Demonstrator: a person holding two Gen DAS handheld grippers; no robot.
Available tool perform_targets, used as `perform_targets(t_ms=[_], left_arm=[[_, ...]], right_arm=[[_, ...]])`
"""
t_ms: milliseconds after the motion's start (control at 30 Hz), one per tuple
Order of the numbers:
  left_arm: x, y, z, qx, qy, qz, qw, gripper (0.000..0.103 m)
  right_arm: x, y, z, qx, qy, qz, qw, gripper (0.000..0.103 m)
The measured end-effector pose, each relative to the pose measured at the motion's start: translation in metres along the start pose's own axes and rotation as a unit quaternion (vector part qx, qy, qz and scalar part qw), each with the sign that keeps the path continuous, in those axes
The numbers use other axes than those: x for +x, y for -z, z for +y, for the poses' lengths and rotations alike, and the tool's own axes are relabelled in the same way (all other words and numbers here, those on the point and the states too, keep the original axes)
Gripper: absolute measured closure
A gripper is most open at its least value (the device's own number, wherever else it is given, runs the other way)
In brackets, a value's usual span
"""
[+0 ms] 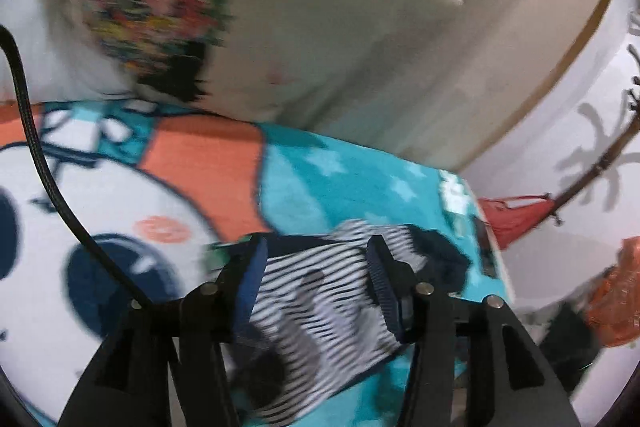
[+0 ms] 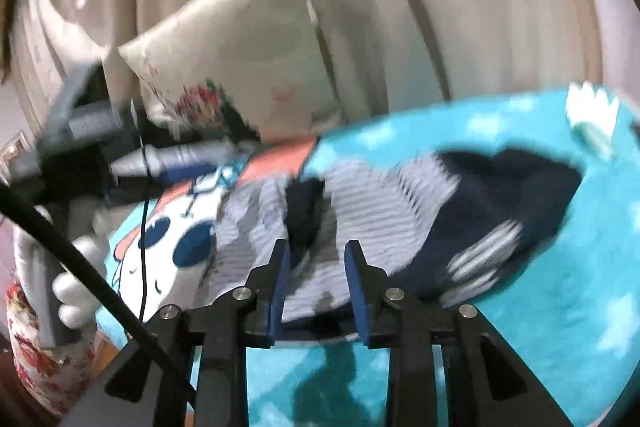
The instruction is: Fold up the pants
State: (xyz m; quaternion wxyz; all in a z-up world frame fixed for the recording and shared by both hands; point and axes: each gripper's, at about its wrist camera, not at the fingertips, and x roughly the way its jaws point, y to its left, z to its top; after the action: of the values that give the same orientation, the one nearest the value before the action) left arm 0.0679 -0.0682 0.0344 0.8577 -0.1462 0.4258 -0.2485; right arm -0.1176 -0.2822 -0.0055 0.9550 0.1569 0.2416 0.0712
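Both views are pretty blurry. The striped pants (image 1: 320, 307) lie crumpled on a teal cartoon blanket (image 1: 328, 167), cream pillow (image 1: 280, 7) behind them. Left tongs (image 1: 318, 263) are spread wide with the striped fabric between the pads, not pinched. Right tongs (image 2: 316, 269) are spread too, over the pants' near edge (image 2: 320, 291).

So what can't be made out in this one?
- Pants, left wrist view: motion blur smears the stripes; the gripper frame hides the near end.
- Pants, right wrist view: blur hides where legs and waistband lie.
- Left gripper and right gripper: open, but contact with the cloth is unclear.
- Blanket: its edges are cut off.
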Motion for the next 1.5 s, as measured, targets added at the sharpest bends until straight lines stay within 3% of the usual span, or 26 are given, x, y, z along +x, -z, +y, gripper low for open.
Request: perform_targets(t_ms=[133, 200, 267, 333, 433, 600, 667, 733, 867, 967, 1067, 1300, 1433, 1500], left_arm=[[-0.019, 0.011, 0.017, -0.009, -0.04, -0.021, 0.9989, 0.053], [-0.028, 0.017, 0.022, -0.009, -0.063, -0.038, 0.9973, 0.052], [-0.038, 0.024, 0.027, -0.004, -0.084, -0.051, 0.9952, 0.052], [-0.047, 0.028, 0.03, 0.001, -0.094, -0.056, 0.994, 0.05], [-0.058, 0.033, 0.034, 0.008, -0.099, -0.062, 0.9932, 0.048], [-0.064, 0.03, 0.03, 0.025, -0.1, -0.068, 0.9924, 0.047], [-0.058, 0.028, 0.022, 0.034, -0.094, -0.061, 0.9931, 0.046], [-0.047, 0.023, 0.006, 0.049, -0.079, -0.048, 0.9945, 0.044], [-0.009, 0.011, -0.031, 0.062, -0.029, 0.0, 0.9977, 0.043], [0.033, 0.001, -0.074, 0.09, 0.01, 0.048, 0.9947, 0.042], [0.082, -0.007, -0.105, 0.1, 0.019, 0.098, 0.99, 0.04], [0.174, -0.023, -0.134, 0.08, 0.022, 0.169, 0.9821, 0.041], [0.207, -0.022, -0.158, 0.12, 0.023, 0.198, 0.9726, 0.041], [0.223, -0.015, -0.17, 0.15, 0.018, 0.224, 0.9627, 0.041]], right_arm=[[0.004, -0.024, 0.019, 0.005, -0.058, 0.003, 0.998, 0.073], [0.029, -0.031, 0.023, 0.023, -0.098, 0.03, 0.994, 0.073], [0.052, -0.025, 0.022, 0.038, -0.107, 0.054, 0.992, 0.073], [0.07, -0.013, 0.019, 0.045, -0.091, 0.092, 0.991, 0.073], [0.091, 0.007, 0.003, 0.054, 0.012, 0.138, 0.989, 0.073], [0.05, 0.012, -0.017, 0.094, -0.023, 0.095, 0.991, 0.071], [0.017, 0.011, -0.026, 0.09, -0.007, 0.053, 0.995, 0.054], [-0.006, 0.012, -0.039, 0.096, 0.023, 0.021, 0.995, 0.046], [-0.035, 0.021, -0.084, 0.149, 0.082, -0.003, 0.985, 0.044], [-0.039, 0.025, -0.114, 0.203, 0.076, 0.007, 0.976, 0.043], [-0.03, 0.028, -0.13, 0.226, 0.066, 0.017, 0.972, 0.043], [-0.016, 0.02, -0.131, 0.213, 0.048, 0.016, 0.976, 0.04], [-0.002, 0.017, -0.131, 0.207, 0.035, 0.02, 0.977, 0.04], [0.0, 0.018, -0.132, 0.208, 0.03, 0.01, 0.978, 0.04]])
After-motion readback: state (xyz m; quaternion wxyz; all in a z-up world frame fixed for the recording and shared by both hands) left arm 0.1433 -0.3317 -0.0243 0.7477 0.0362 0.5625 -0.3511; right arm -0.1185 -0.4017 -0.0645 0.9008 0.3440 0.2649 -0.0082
